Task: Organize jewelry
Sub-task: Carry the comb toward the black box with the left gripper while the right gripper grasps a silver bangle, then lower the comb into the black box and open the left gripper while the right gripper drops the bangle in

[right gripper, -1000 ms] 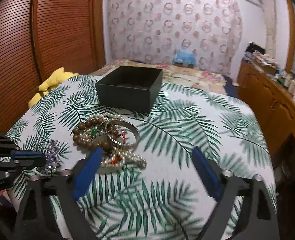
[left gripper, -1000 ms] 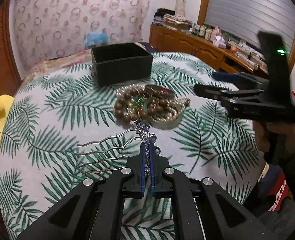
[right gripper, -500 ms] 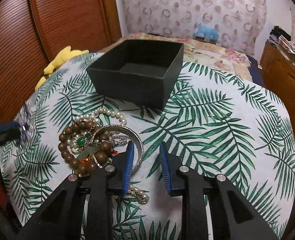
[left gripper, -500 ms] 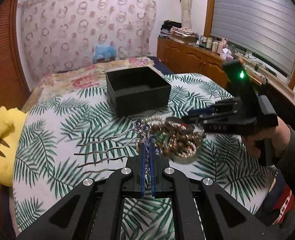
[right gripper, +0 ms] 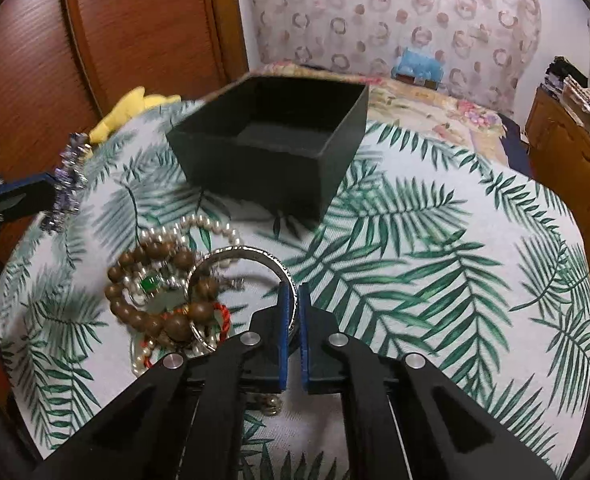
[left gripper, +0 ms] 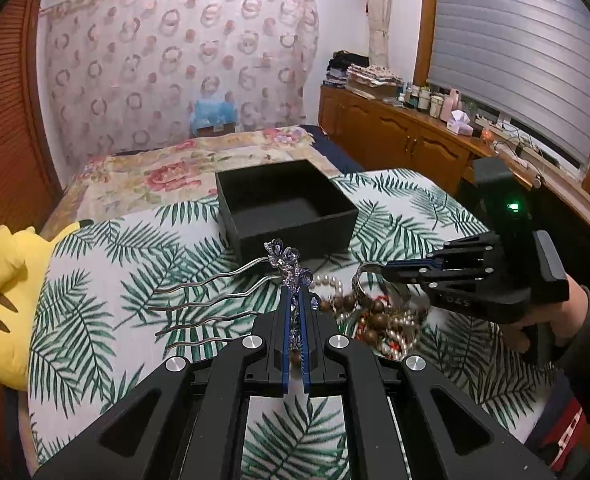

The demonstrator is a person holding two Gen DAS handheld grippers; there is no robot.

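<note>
My left gripper [left gripper: 293, 296] is shut on a silver hair comb [left gripper: 207, 300] with purple crystal flowers and holds it above the palm-leaf cloth, prongs pointing left. An open black box [left gripper: 295, 236] stands just beyond it. My right gripper [right gripper: 293, 292] is shut on the near rim of a silver bangle [right gripper: 251, 252]. The bangle lies at the right edge of a tangled jewelry pile [right gripper: 155, 292] of wooden beads, pearls and a green stone, in front of the black box [right gripper: 255, 176]. The hair comb [right gripper: 69, 184] also shows at the left of the right wrist view.
A yellow plush toy [left gripper: 3, 280] lies at the table's left edge. A floral bed [left gripper: 175, 168] sits behind the table and a wooden cabinet [left gripper: 415, 140] with bottles runs along the right. The person's hand [left gripper: 575, 312] holds the right gripper [left gripper: 387, 270].
My right gripper came down over the pile and its jaws went from wide open to shut on the bangle. My left gripper lifted the comb and carried it toward the box.
</note>
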